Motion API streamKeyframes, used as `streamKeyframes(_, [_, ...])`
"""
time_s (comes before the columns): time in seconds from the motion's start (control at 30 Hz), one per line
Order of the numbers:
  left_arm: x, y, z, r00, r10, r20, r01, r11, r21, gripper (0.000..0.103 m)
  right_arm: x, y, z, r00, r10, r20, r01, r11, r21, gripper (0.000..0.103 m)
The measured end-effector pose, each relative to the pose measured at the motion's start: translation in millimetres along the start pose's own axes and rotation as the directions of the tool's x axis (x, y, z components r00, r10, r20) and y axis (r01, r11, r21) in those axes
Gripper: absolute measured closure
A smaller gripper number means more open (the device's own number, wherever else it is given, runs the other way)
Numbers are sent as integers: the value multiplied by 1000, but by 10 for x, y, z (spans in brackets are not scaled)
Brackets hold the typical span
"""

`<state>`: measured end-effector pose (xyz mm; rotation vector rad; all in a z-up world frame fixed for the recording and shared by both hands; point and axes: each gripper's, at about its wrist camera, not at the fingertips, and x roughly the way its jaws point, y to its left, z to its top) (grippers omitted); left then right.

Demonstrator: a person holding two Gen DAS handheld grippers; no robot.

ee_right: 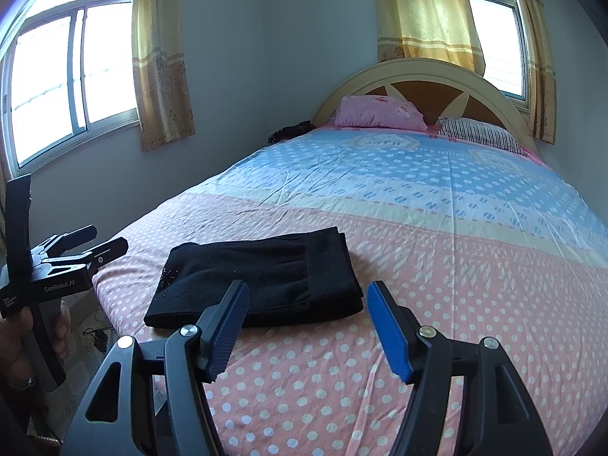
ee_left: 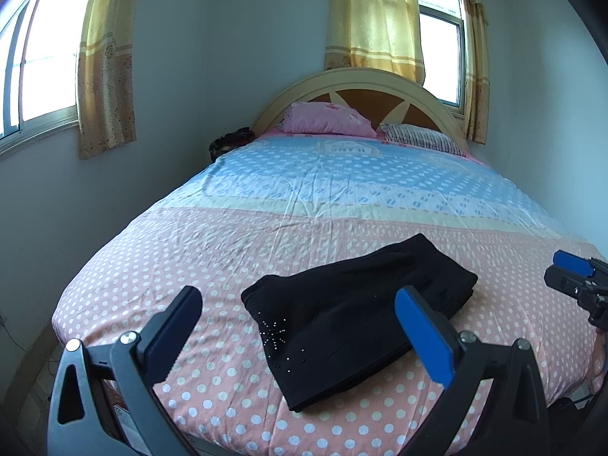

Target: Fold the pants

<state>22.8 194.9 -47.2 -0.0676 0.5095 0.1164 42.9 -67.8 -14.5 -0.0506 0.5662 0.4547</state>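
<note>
Already folded, black pants point(ee_left: 357, 319) lie on the bed point(ee_left: 304, 197)
Left gripper point(ee_left: 300, 326) and right gripper point(ee_right: 307, 326) gape wide, seemingly above the pants' near edge, holding nothing

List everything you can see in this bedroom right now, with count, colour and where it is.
pants: one, black, folded, near foot of bed
bed sheet: one, pink and blue polka dot, covering bed
headboard: one, cream and brown, far end
pillows: two, pink and striped, by headboard
curtains: yellow, at both windows
left gripper: one, open, empty
right gripper: one, open, empty
hand: one, holding left gripper's handle
</note>
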Motion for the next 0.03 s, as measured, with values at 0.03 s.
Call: streamKeyframes(0.03, [4,2,-9,1000,3,-2,-3,1000,-2,0,0,0,0,1000,0,0,0,1000,0,37])
